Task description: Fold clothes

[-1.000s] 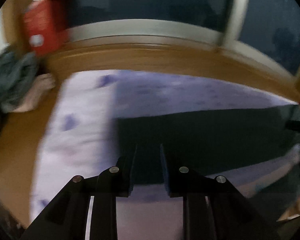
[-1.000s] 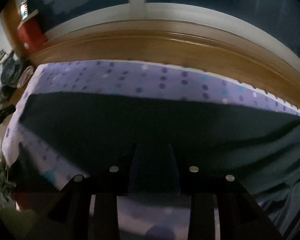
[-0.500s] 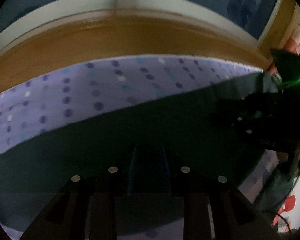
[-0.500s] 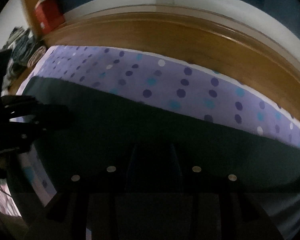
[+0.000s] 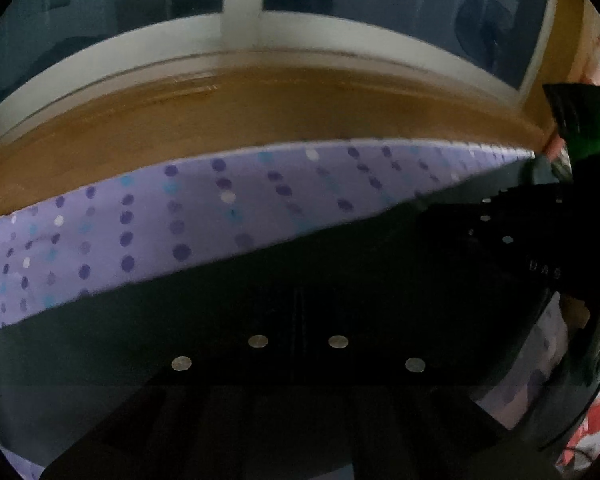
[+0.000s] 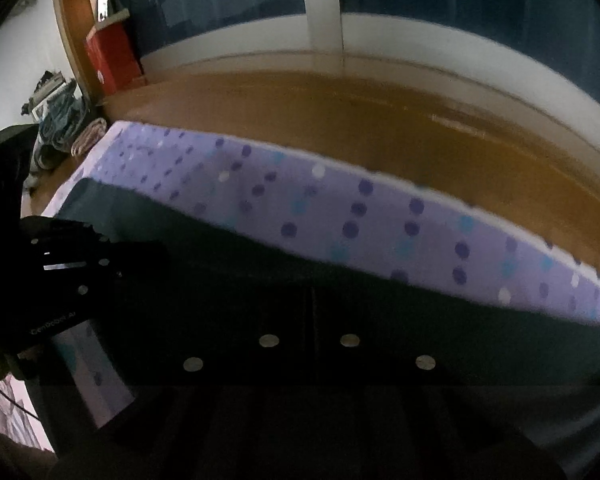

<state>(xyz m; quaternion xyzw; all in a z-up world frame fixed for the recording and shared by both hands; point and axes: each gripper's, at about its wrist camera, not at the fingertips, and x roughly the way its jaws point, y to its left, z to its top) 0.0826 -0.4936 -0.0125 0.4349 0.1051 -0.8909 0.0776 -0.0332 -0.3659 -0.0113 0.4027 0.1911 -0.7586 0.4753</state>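
Both hand-held grippers now closed.

dotted purple sheet, wooden floor — red box

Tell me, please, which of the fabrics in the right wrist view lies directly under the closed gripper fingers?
The dark garment, plain and near black, spread flat. The right gripper is shut over it. The purple dotted sheet lies beyond it, and the crumpled clothes pile sits off on the floor.

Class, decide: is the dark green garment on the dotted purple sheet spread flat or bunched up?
Spread flat: the dark green garment lies smooth across the dotted purple sheet, its far edge straight.
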